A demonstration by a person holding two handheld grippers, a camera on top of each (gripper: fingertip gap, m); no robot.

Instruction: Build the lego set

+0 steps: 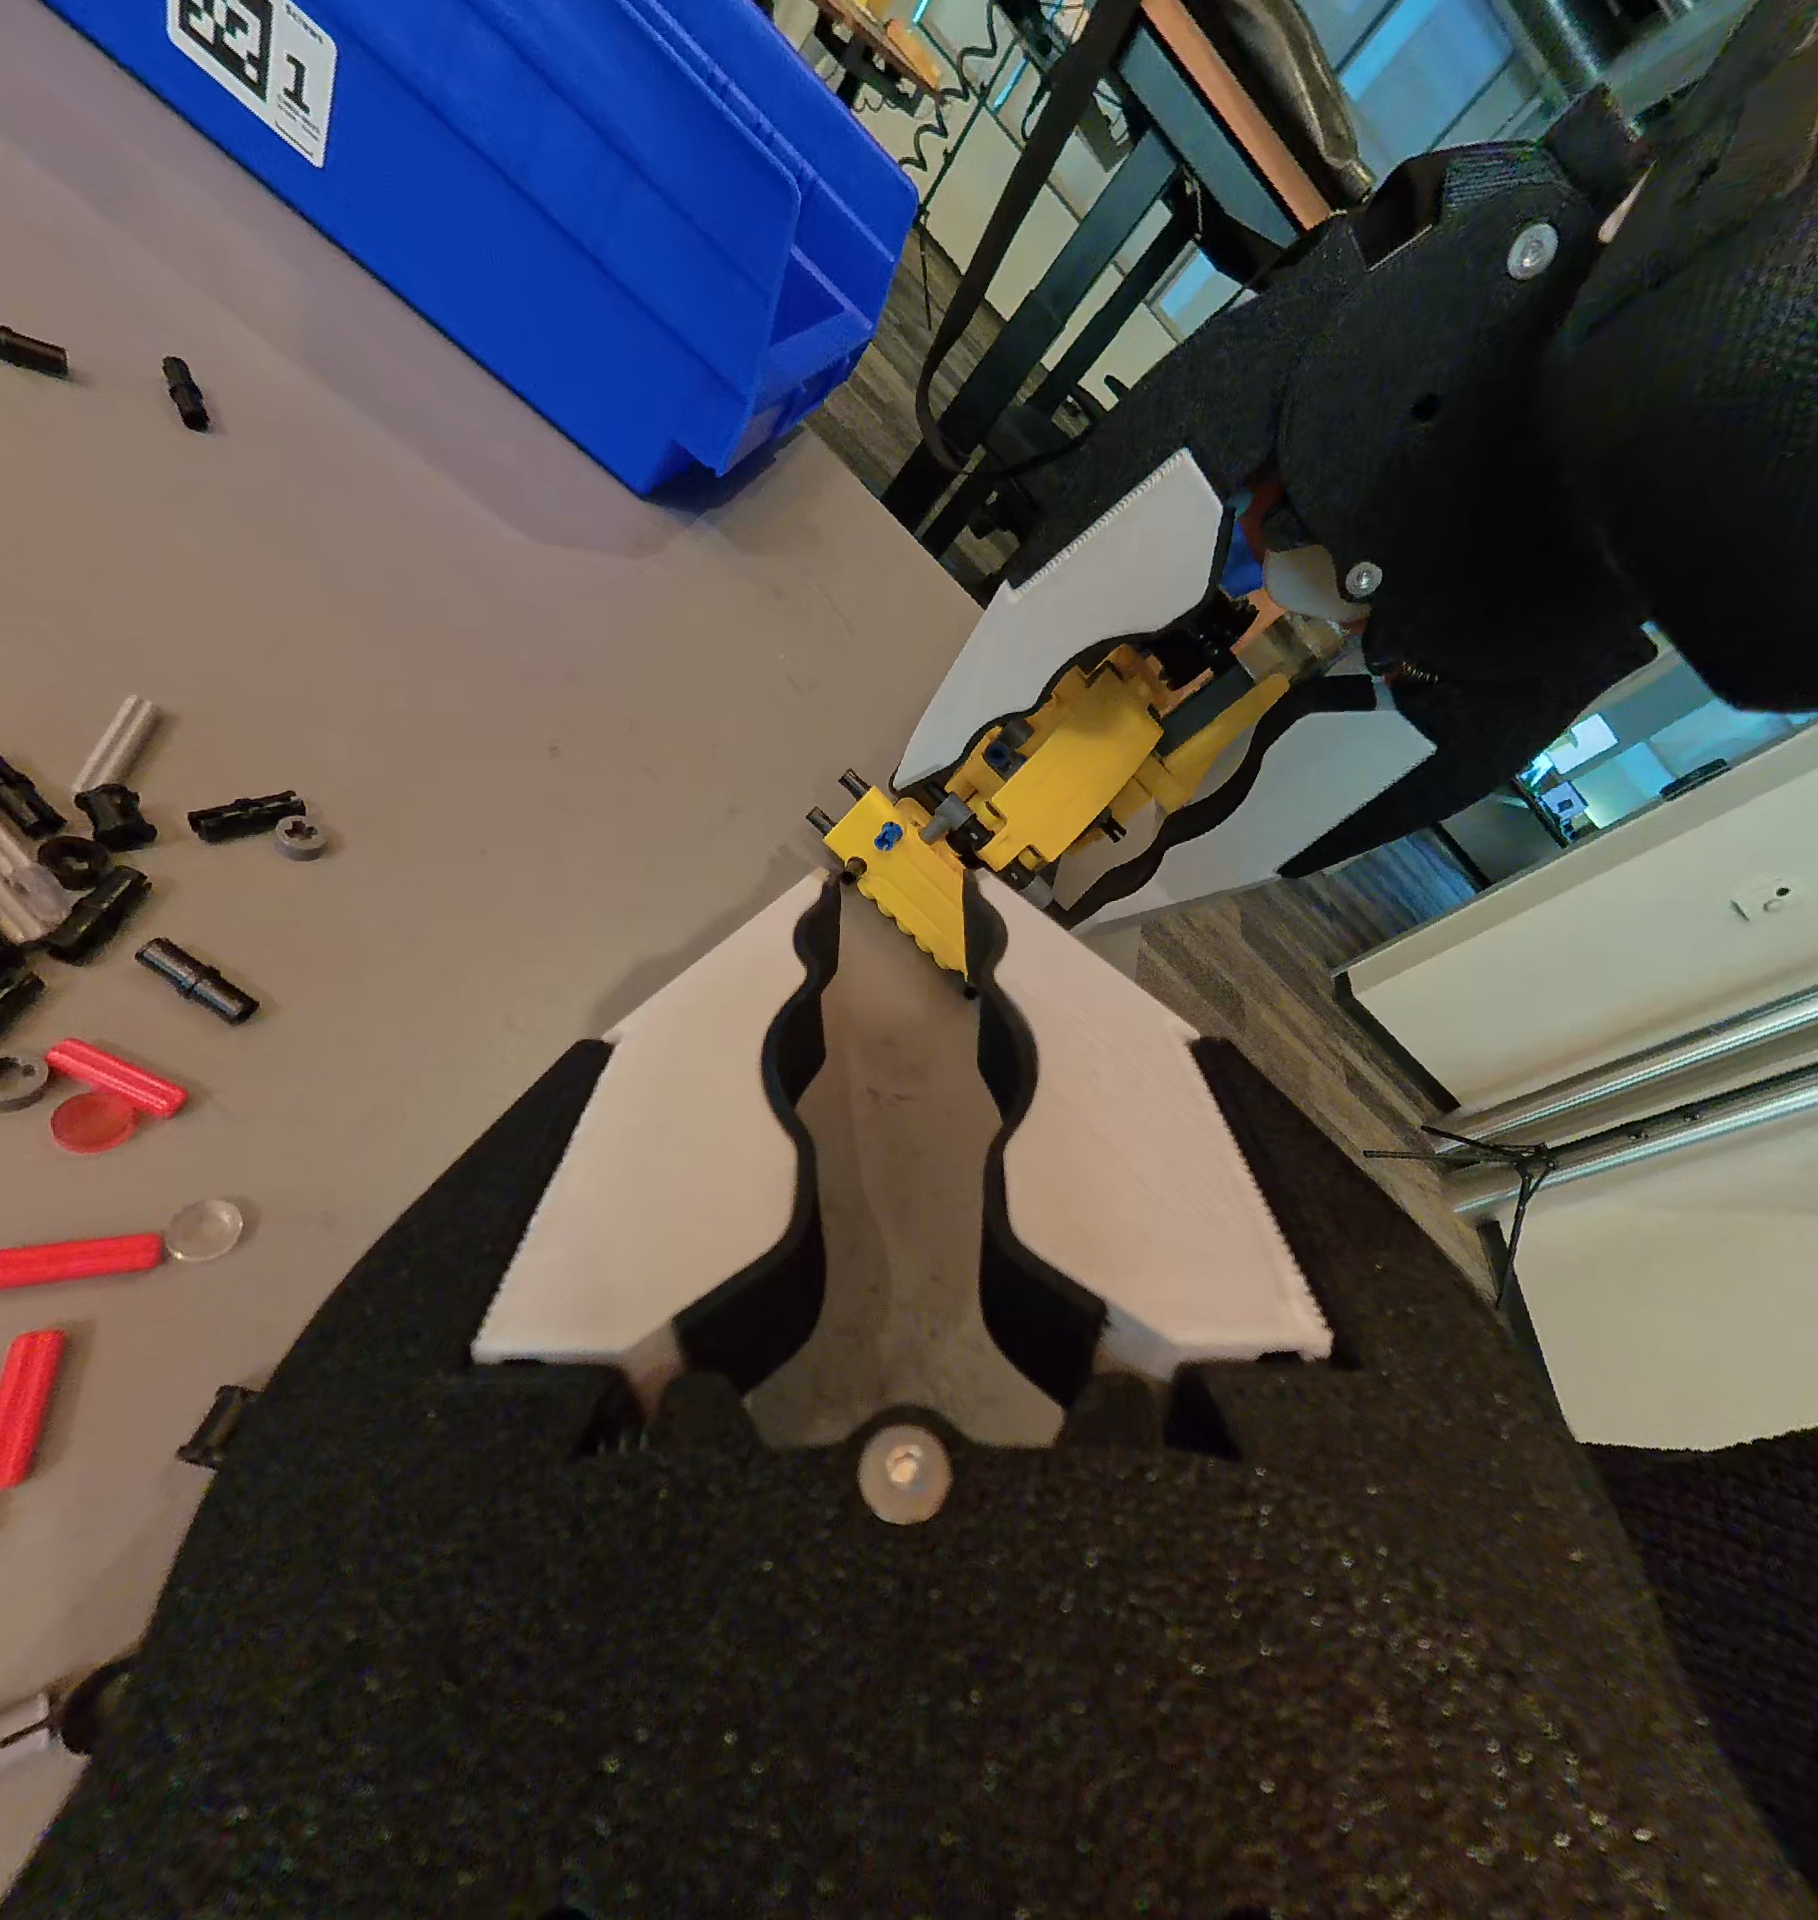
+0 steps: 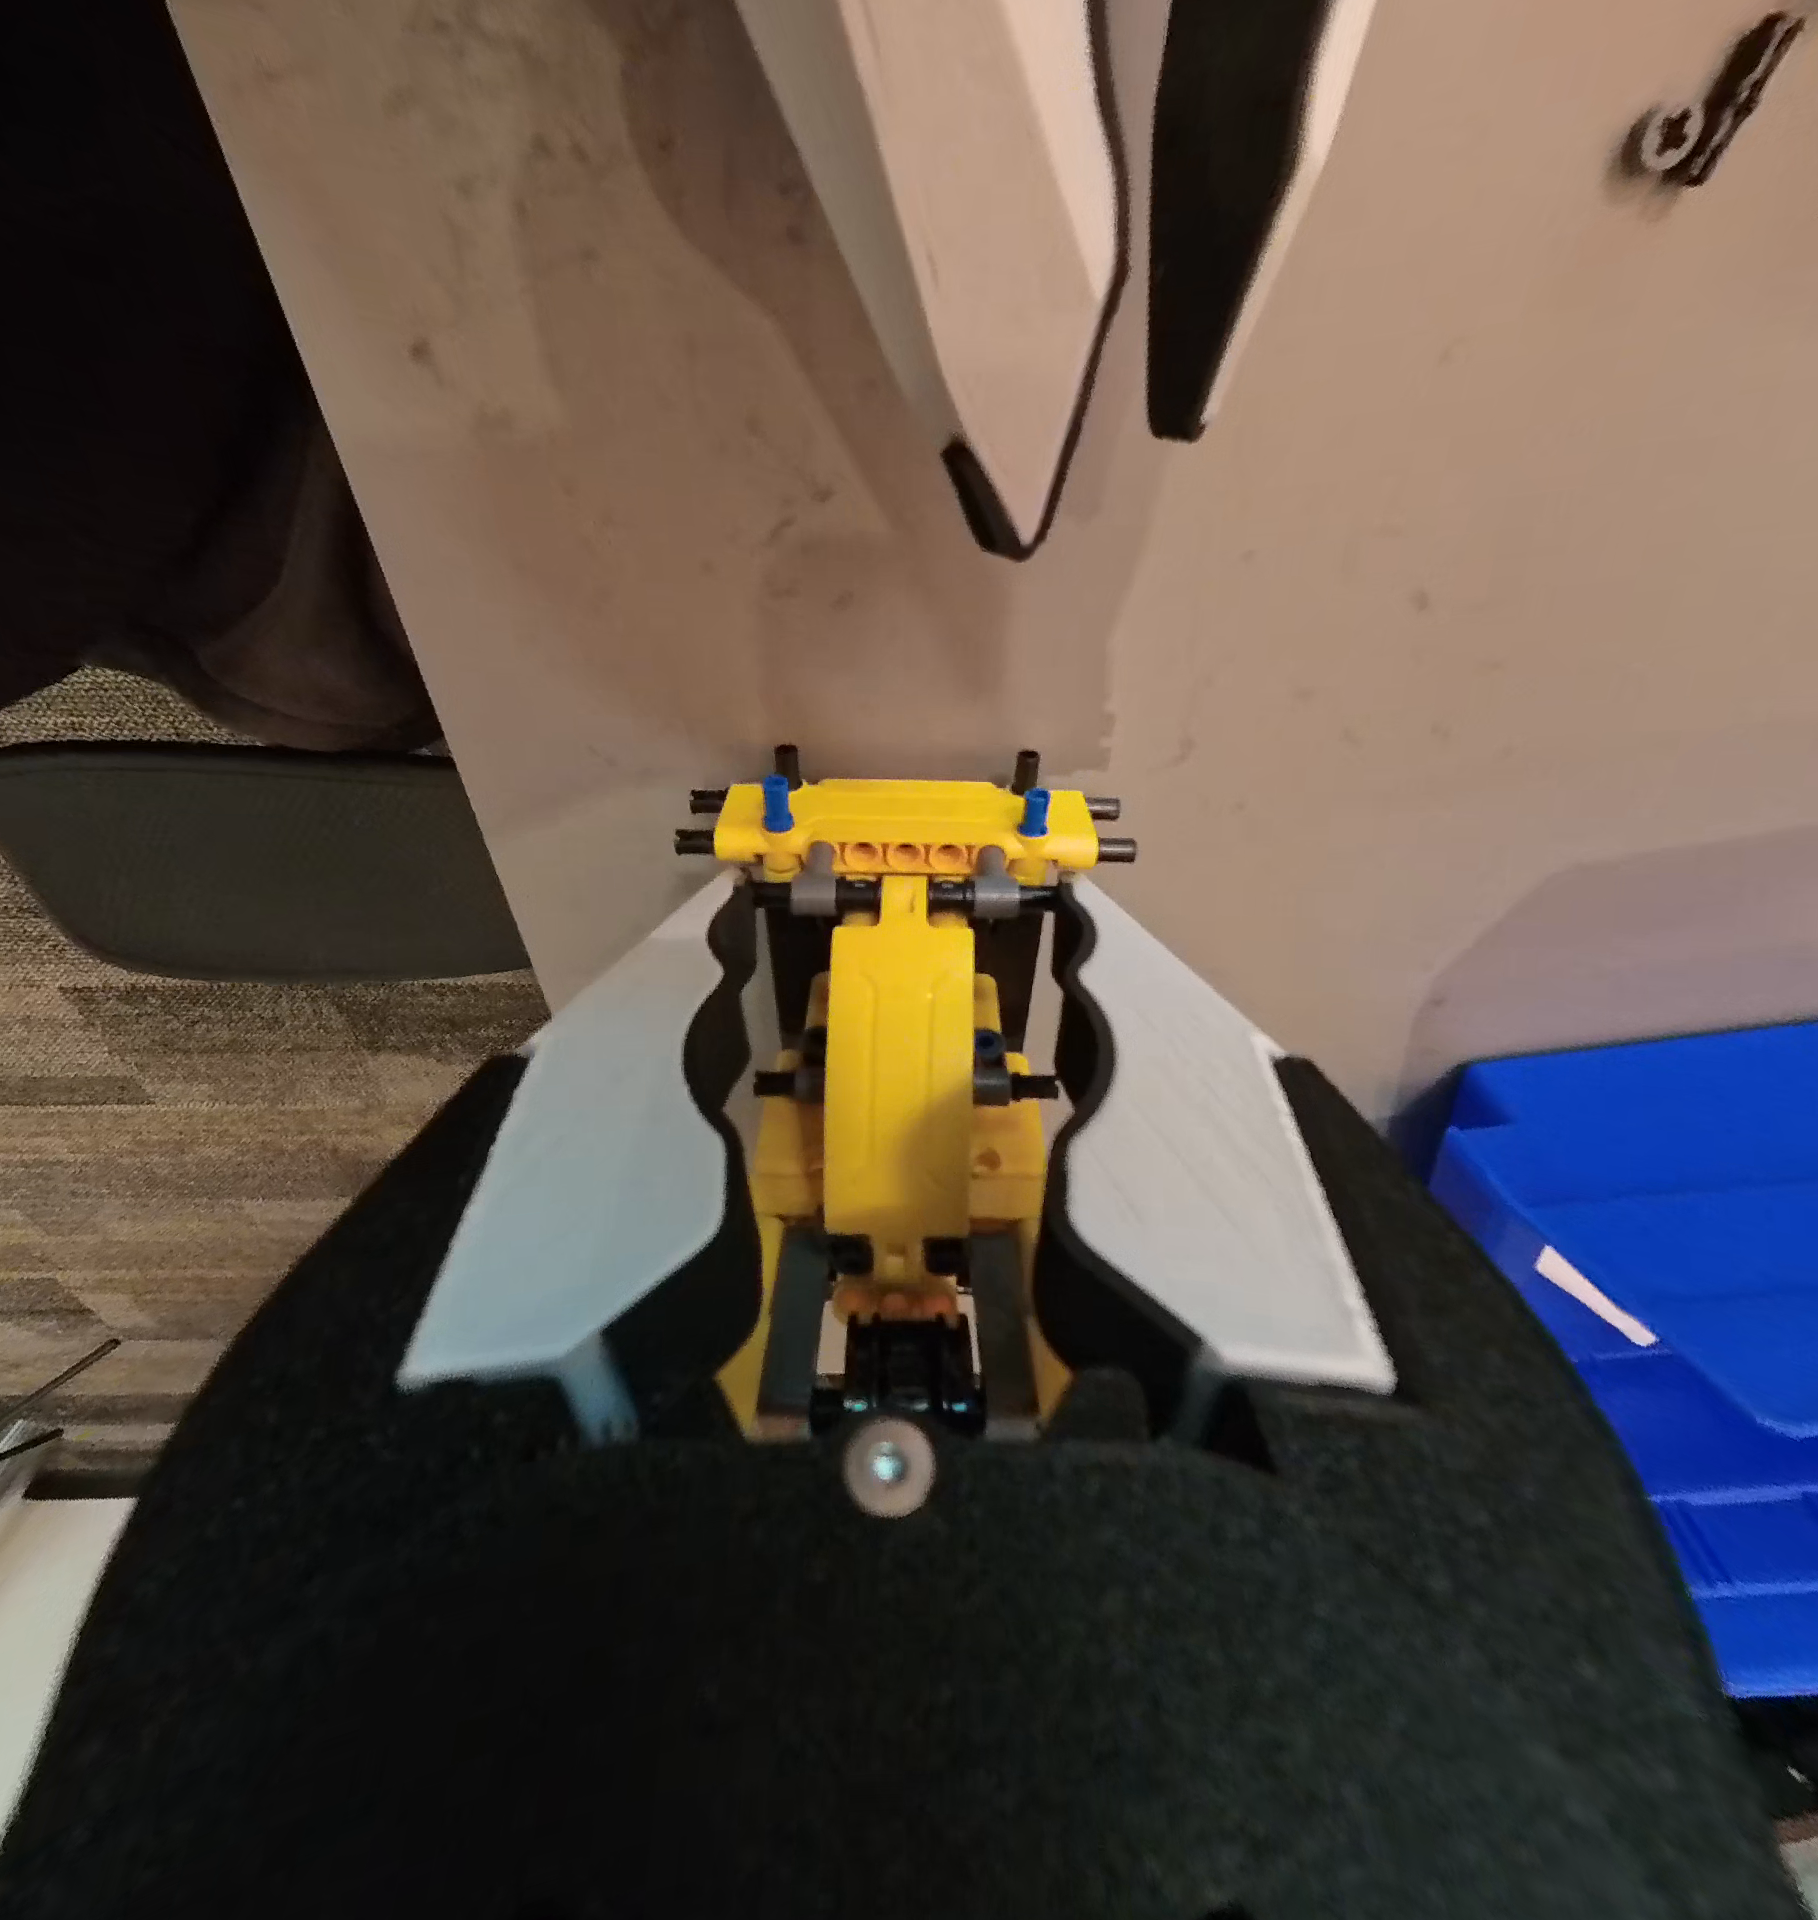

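A yellow brick-built model (image 2: 900, 1091) with black and blue pins lies lengthwise between the fingers of my right gripper (image 2: 905, 904), which is shut on it. Its front crossbar (image 2: 905, 821) sticks out past the fingertips. In the left wrist view the model (image 1: 1050, 769) is held over the table corner by the right gripper (image 1: 998, 842). My left gripper (image 1: 903, 914) is open a little, its tips right at the yellow crossbar end (image 1: 889, 847). In the right wrist view the left gripper (image 2: 1092, 483) hangs beyond the model and apart from it.
The grey table (image 1: 469, 644) bears loose black and grey pins (image 1: 43, 831), red pegs (image 1: 115, 1075) and a clear disc (image 1: 204, 1226) at the left. Blue bins (image 1: 572, 208) stand at the back and show in the right wrist view (image 2: 1663, 1351). The table edge and floor (image 1: 1258, 997) lie to the right. About 8 centimetres separates my left fingertips from my right.
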